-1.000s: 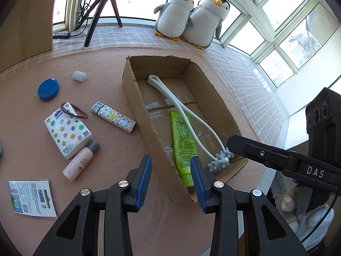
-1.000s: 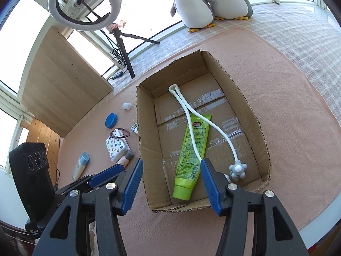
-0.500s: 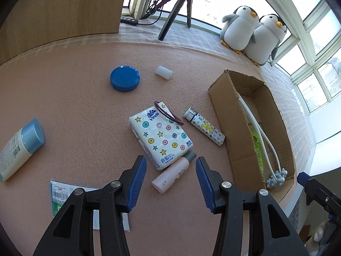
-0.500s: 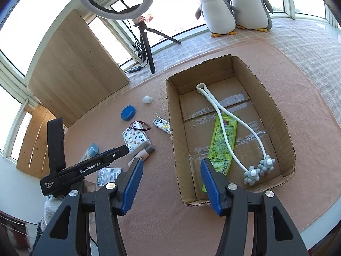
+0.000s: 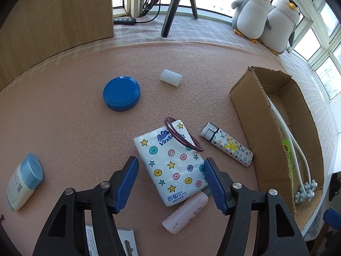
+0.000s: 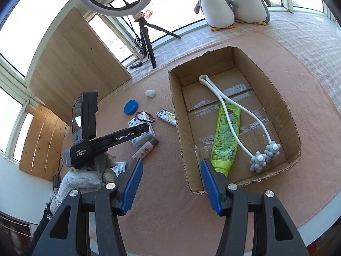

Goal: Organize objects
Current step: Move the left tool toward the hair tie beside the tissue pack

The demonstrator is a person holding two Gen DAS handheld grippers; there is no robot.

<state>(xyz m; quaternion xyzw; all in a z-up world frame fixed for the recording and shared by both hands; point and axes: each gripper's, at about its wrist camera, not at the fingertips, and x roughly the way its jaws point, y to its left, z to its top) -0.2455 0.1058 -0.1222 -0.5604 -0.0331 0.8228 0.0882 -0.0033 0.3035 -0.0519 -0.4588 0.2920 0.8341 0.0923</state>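
Left gripper (image 5: 170,183), jaws apart, hovers over the tissue pack (image 5: 170,160); right gripper (image 6: 170,183), likewise spread and empty, faces the cardboard box (image 6: 294,128) ahead.

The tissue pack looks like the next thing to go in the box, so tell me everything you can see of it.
The tissue pack is a soft white plastic-wrapped packet printed with coloured stars and dots and blue Vinda lettering. It lies flat on the pink mat, outside the cardboard box. Two dark hair ties rest on its far corner, and a pink bottle is tucked under its near corner. The open left gripper hovers over it, its fingers on either side.
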